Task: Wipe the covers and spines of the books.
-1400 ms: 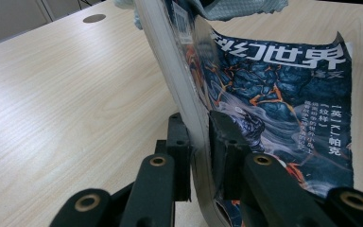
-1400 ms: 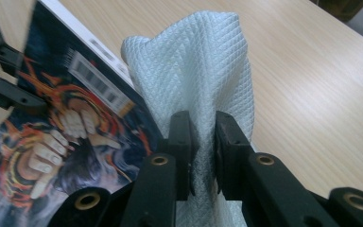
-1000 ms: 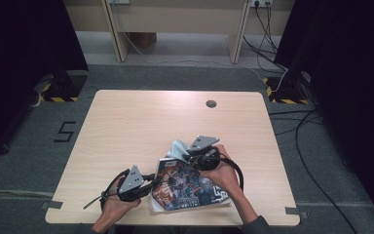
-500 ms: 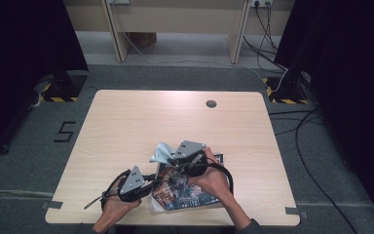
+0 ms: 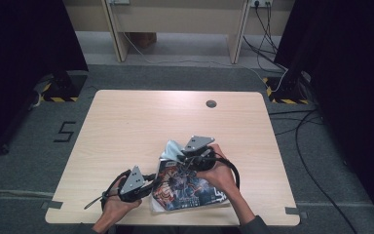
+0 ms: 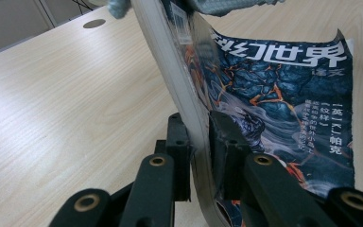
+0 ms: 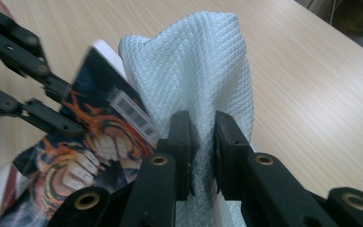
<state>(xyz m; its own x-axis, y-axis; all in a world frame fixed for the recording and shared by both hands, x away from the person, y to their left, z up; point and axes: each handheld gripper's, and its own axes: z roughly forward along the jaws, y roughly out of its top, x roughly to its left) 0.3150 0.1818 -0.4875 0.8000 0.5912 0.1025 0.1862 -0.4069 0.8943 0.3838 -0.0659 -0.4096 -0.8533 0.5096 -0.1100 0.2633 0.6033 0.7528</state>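
Note:
A magazine (image 5: 190, 190) with a dark illustrated cover lies by the table's near edge, its left side lifted. My left gripper (image 5: 148, 187) is shut on that lifted edge; in the left gripper view the jaws clamp the stack of pages (image 6: 201, 137) and the cover (image 6: 283, 85) spreads to the right. My right gripper (image 5: 185, 158) hovers over the magazine's far edge, shut on a white quilted cloth (image 5: 171, 150). In the right gripper view the cloth (image 7: 194, 66) rises from between the jaws, with the magazine (image 7: 99, 137) and the left gripper's black fingers (image 7: 52, 104) to its left.
The light wooden table (image 5: 141, 126) has a round cable hole (image 5: 211, 103) near its far edge. Cables (image 5: 297, 131) trail on the grey floor to the right. Both forearms come in from the near edge.
My right gripper carried the cloth left over the magazine's far edge, then came partly back to the right. The left gripper kept its hold and stayed put.

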